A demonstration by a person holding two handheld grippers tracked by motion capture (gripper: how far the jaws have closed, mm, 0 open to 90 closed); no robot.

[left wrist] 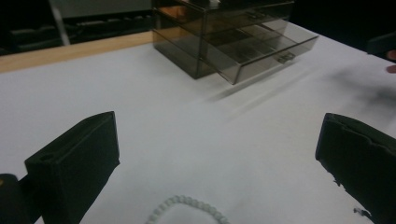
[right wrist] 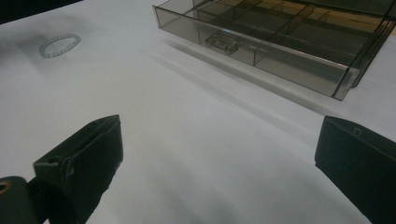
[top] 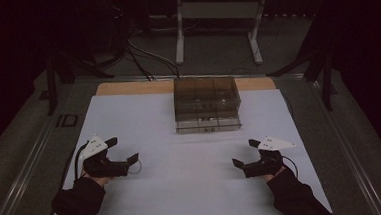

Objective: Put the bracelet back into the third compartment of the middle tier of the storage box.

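- The left gripper is at the near left of the white table; a hand in a dark sleeve holds it; its two black jaws are spread wide apart with nothing between them
- A small white bead bracelet lies flat on the table just beside the left gripper's jaw tips; in the left gripper view the bracelet sits low between the two open jaws; I cannot tell if a jaw touches it, but neither jaw pinches it
- The right gripper is at the near right of the table, well apart from the left one; its jaws are spread wide too and hold nothing; only bare table lies between them
- In the right gripper view the bracelet is far off at the top left, lying as a little ring on the white top
- A see-through brown box with drawers stands at the far middle of the table, well apart from both grippers
- Its bottom drawer is pulled out toward the person; in the right gripper view the drawer has small walls that split it into parts, and a little handle on its front; the parts I can see look empty
- A strip of wood shows along the far edge of the table, behind the box
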